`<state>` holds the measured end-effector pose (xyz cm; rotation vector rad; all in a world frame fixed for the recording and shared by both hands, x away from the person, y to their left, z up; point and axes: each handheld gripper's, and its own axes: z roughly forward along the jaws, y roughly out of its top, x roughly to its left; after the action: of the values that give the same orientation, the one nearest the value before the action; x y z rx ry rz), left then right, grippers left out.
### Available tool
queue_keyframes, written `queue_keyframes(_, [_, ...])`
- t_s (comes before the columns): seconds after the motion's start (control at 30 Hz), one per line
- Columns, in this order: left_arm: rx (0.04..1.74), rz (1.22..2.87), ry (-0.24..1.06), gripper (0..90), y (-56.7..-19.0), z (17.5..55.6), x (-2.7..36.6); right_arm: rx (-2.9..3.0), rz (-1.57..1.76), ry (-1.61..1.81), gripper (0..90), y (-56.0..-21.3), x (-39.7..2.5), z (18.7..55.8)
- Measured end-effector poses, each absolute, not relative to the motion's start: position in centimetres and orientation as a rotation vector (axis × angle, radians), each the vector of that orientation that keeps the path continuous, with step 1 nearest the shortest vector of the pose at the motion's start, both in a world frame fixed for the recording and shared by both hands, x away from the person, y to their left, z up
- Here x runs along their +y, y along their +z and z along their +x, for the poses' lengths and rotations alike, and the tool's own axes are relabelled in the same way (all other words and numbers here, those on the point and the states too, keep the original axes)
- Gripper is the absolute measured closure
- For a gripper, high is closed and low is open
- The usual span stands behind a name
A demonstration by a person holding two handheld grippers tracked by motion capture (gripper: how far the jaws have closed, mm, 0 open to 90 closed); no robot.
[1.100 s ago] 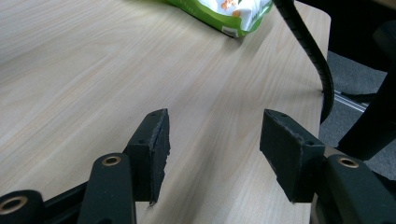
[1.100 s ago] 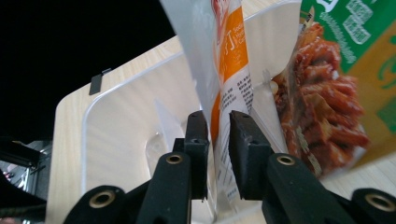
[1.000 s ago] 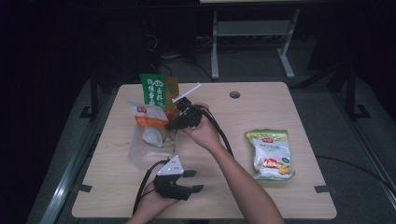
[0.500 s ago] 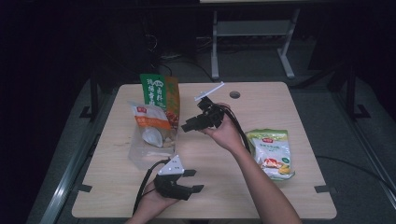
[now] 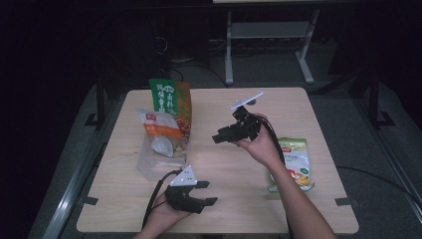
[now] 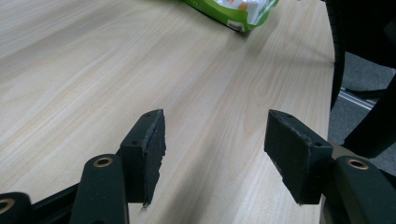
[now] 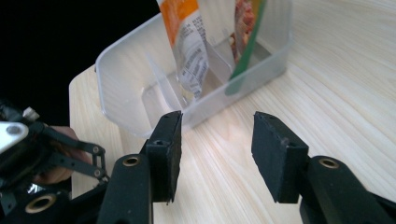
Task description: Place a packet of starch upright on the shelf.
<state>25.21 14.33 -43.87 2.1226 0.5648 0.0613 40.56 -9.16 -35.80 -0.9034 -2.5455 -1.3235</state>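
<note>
Currently the right gripper hangs above the middle of the pale wooden table, jaws spread and empty, aimed at the clear plastic divided bin near the left edge. Standing in the bin: a tall green-and-orange snack bag with white Chinese characters, unreadable, and a white-and-orange packet. The left gripper rests near the front edge, jaws spread, empty. A green-and-white snack pouch lies near the right edge.
</note>
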Motion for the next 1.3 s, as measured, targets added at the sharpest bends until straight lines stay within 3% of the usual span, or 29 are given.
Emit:
queue_keyframes(0.77, [0.568, 2.103, 0.026, 36.9, -43.4, 25.2, 13.0, -2.525, -1.078, -1.295, 45.6, -36.8, -18.1, 37.5])
queue_keyframes(1.3, [0.512, 2.102, 0.017, 36.8, -42.3, 26.7, 8.3, -2.536, -1.265, -1.23, 44.4, -38.6, -24.5, 35.0])
